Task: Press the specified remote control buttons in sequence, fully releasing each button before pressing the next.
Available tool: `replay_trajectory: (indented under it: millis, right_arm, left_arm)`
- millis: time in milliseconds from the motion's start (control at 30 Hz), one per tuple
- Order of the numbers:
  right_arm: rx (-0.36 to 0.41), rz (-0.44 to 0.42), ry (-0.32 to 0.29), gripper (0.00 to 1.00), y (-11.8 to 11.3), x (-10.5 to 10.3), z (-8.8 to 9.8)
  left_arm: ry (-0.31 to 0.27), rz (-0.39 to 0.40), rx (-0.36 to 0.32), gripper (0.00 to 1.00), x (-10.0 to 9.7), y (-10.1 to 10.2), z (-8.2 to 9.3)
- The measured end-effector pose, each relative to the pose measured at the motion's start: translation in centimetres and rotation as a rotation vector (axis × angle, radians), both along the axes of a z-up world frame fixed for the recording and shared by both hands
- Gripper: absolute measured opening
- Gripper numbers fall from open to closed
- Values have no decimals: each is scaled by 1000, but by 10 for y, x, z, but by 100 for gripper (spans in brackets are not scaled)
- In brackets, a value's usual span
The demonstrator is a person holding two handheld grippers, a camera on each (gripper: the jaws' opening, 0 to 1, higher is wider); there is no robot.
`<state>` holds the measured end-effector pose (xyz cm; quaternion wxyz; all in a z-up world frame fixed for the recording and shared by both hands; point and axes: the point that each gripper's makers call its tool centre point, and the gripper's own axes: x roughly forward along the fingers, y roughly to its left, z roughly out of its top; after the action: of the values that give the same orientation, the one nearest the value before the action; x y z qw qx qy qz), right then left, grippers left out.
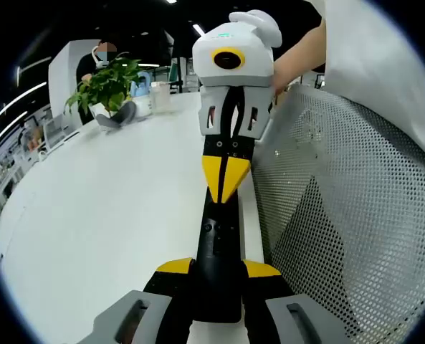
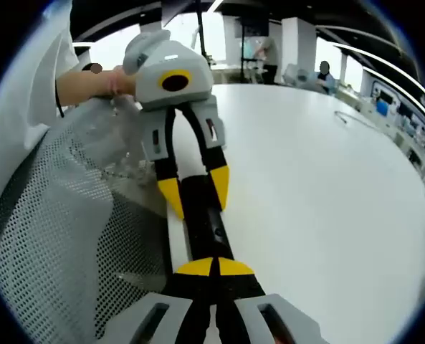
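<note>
A slim black remote control (image 1: 217,247) is clamped by its sides between the yellow-tipped jaws of my left gripper (image 1: 218,269), pointing away along the table's edge. My right gripper (image 1: 225,180) comes in from the far side, jaws shut together, and its joined yellow tips rest on the remote's upper face near the buttons. In the right gripper view, my right gripper (image 2: 214,266) is shut with its tips on the remote control (image 2: 203,215). The left gripper (image 2: 196,190) holds the remote's far end from either side. Which button lies under the tips is hidden.
The white table (image 1: 104,208) spreads wide to one side, also seen as the white table (image 2: 320,186). A potted plant (image 1: 109,82) stands at its far end. A mesh chair back (image 1: 341,208) sits close beside the remote, and a person's hand (image 2: 90,84) holds the left gripper.
</note>
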<state>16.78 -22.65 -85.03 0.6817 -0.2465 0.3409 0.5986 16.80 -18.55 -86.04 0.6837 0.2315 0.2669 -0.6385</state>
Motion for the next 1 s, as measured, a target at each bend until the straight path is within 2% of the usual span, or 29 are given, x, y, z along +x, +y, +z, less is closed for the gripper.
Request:
replay_trajectory:
  millis: [233, 467, 600, 700, 800, 933, 1000]
  right_arm:
    - [-30, 61, -23, 0, 5, -2, -1]
    - [-132, 135, -68, 0, 5, -3, -3]
    - [-232, 203, -119, 0, 5, -3, -5]
    - [-313, 232, -107, 0, 6, -3, -6]
    - [-344, 238, -86, 0, 7, -2, -7]
    - [-349, 237, -72, 0, 6, -2, -7]
    - [-320, 214, -54, 0, 5, -2, -7]
  left_arm:
    - [-1, 0, 1, 25, 0, 0, 0]
    - [-1, 0, 1, 25, 0, 0, 0]
    - [-1, 0, 1, 25, 0, 0, 0]
    - [-1, 0, 1, 25, 0, 0, 0]
    - [0, 0, 1, 25, -1, 0, 0]
    - [0, 0, 1, 25, -1, 0, 0]
    - [0, 0, 1, 25, -1, 0, 0]
